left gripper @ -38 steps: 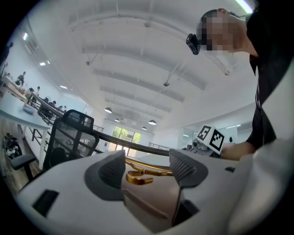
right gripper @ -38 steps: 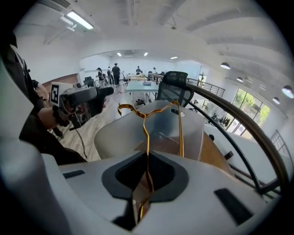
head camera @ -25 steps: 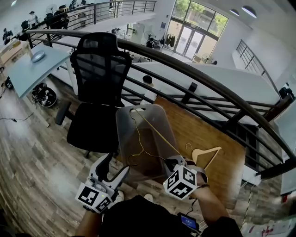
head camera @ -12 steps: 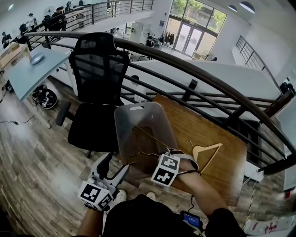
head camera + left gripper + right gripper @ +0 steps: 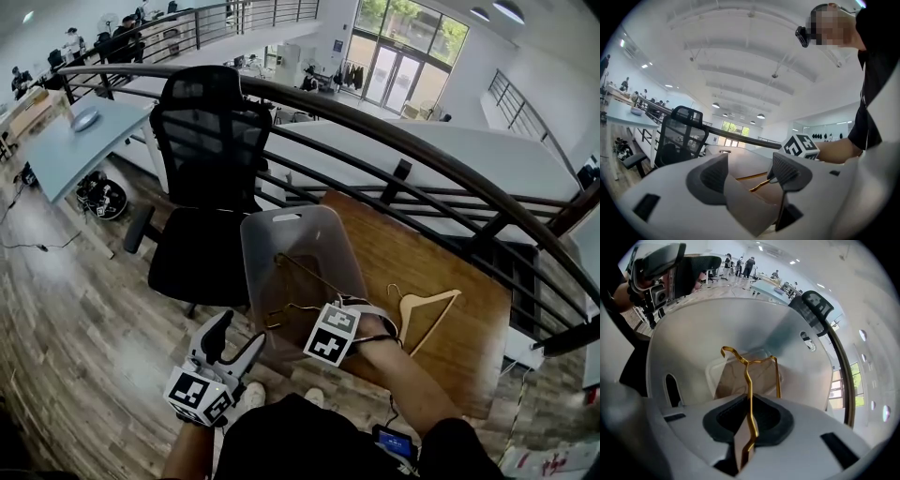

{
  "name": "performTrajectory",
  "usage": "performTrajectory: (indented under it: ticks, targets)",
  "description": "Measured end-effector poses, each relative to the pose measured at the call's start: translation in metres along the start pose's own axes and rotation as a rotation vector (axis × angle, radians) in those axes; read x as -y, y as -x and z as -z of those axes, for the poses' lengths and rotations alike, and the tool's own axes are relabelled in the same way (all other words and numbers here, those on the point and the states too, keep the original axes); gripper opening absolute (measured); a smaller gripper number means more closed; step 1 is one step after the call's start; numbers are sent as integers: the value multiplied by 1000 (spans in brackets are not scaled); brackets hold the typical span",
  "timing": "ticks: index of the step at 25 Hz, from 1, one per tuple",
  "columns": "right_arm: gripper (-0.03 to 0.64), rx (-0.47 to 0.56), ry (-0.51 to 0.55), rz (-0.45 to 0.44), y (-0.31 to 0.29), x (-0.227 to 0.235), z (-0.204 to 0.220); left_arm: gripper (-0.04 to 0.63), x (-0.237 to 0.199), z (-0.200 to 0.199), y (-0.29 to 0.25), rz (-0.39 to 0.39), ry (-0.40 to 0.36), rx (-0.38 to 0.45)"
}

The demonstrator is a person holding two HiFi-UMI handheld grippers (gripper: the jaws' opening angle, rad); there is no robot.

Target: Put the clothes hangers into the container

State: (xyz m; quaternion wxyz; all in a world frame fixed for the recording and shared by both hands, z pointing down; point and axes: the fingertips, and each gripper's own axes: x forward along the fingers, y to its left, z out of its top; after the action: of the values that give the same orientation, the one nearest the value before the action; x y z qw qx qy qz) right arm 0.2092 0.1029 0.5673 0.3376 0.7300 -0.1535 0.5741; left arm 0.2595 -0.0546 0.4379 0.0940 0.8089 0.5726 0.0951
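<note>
A translucent container (image 5: 286,217) stands on the wooden table (image 5: 412,253). My right gripper (image 5: 323,323) points steeply down into its near end, shut on a thin gold wire hanger (image 5: 300,274). In the right gripper view the wire (image 5: 749,366) runs up from between the jaws (image 5: 749,416) into the container (image 5: 693,333); the jaws have just been opening slightly, with the wire still between them. A wooden hanger (image 5: 427,309) lies on the table to the right. My left gripper (image 5: 236,337) is open and empty, held level near the container's left side (image 5: 750,166).
A black office chair (image 5: 211,141) stands behind and left of the table. A dark curved railing (image 5: 403,141) runs across beyond the table. Wooden floor lies at left.
My right gripper has sunk into the container with the gold hanger, which stood above the rim before and now lies lower inside. The left gripper has barely moved.
</note>
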Motion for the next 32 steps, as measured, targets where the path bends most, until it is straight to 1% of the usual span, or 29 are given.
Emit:
performTrajectory:
  ticks: [3, 4, 6, 7, 10, 11, 15, 19, 22, 23, 25, 28, 32]
  targets:
    - [59, 61, -30, -10, -3, -2, -5, 305, 2, 4, -1, 6, -2, -7]
    - [100, 82, -36, -13, -1, -3, -6, 305, 3, 5, -2, 9, -3, -10]
    - [134, 124, -54, -20, 5, -3, -8, 305, 5, 4, -4, 17, -7, -15]
    - [163, 143, -67, -24, 8, -3, -9, 305, 6, 3, -6, 23, -11, -16]
    - [159, 191, -112, -18, 15, -1, -7, 305, 13, 2, -11, 45, -23, -20]
    - [144, 203, -123, -6, 17, 1, -6, 305, 15, 2, -13, 52, -27, -21]
    - [137, 260, -161, 48, 29, 13, -4, 305, 22, -4, -24, 81, -45, -21]
    - [123, 350, -244, 90, 50, 25, -4, 305, 30, -12, -35, 113, -78, -20]
    - [98, 446, -330, 160, 73, 39, 3, 305, 37, -18, -41, 138, -95, -13]
    - [80, 482, -369, 191, 82, 45, 7, 305, 39, -19, -44, 146, -97, -9]
    - [71, 559, -451, 262, 99, 58, 19, 305, 43, -22, -48, 163, -98, 0]
    - [67, 666, -576, 354, 124, 71, 45, 304, 51, -25, -52, 183, -97, 5]
    - [64, 760, -717, 448, 148, 76, 93, 296, 64, -30, -57, 206, -93, 12]
